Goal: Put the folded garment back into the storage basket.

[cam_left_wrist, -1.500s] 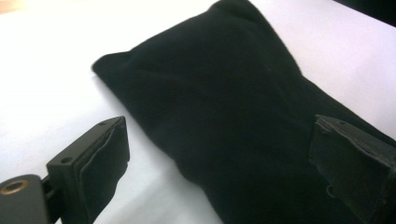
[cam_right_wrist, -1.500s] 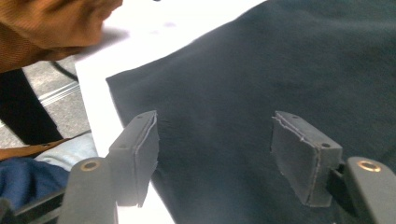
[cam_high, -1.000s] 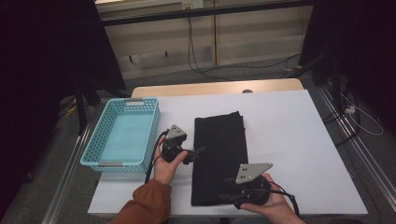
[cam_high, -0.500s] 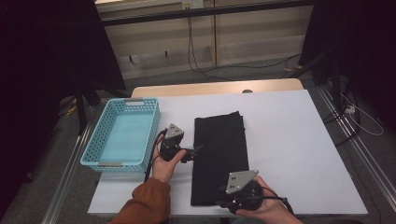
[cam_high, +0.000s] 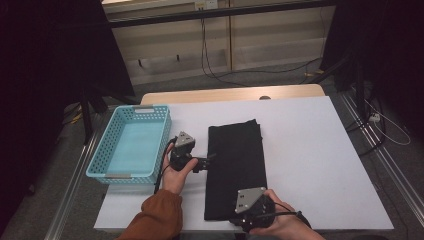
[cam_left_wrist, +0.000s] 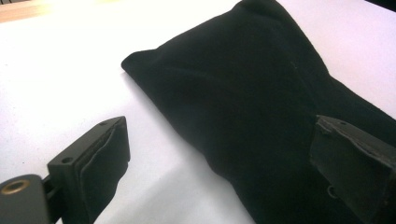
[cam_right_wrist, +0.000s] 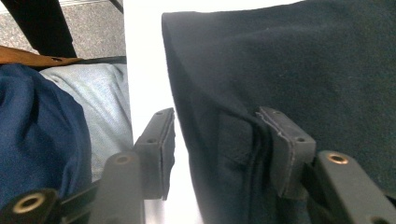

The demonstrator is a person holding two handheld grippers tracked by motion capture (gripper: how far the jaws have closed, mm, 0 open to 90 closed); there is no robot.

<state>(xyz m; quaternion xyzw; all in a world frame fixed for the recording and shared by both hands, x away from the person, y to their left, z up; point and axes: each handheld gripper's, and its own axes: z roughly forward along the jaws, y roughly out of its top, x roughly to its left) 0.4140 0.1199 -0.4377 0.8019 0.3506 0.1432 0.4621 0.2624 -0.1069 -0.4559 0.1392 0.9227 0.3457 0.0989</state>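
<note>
A black folded cloth (cam_high: 235,155) lies lengthwise on the white table (cam_high: 310,150). My left gripper (cam_high: 206,162) rests at the cloth's left edge, pointing right. In the left gripper view the left gripper (cam_left_wrist: 219,135) is open, one jaw over bare table, the other over the cloth (cam_left_wrist: 243,84). My right gripper (cam_high: 235,217) is low at the cloth's near end. In the right gripper view the right gripper (cam_right_wrist: 217,140) straddles the cloth (cam_right_wrist: 303,60) edge; its jaws have just been closing. The right pad lies against a fold, the left pad stands clear.
A light blue plastic basket (cam_high: 100,172) stands on the table's left side, close to my left hand. The table's near edge and a person's lap (cam_right_wrist: 56,121) lie just behind the right gripper. Cables run across the floor beyond the table.
My right hand has slid left and lowered to the cloth's near end. The left hand has stayed put.
</note>
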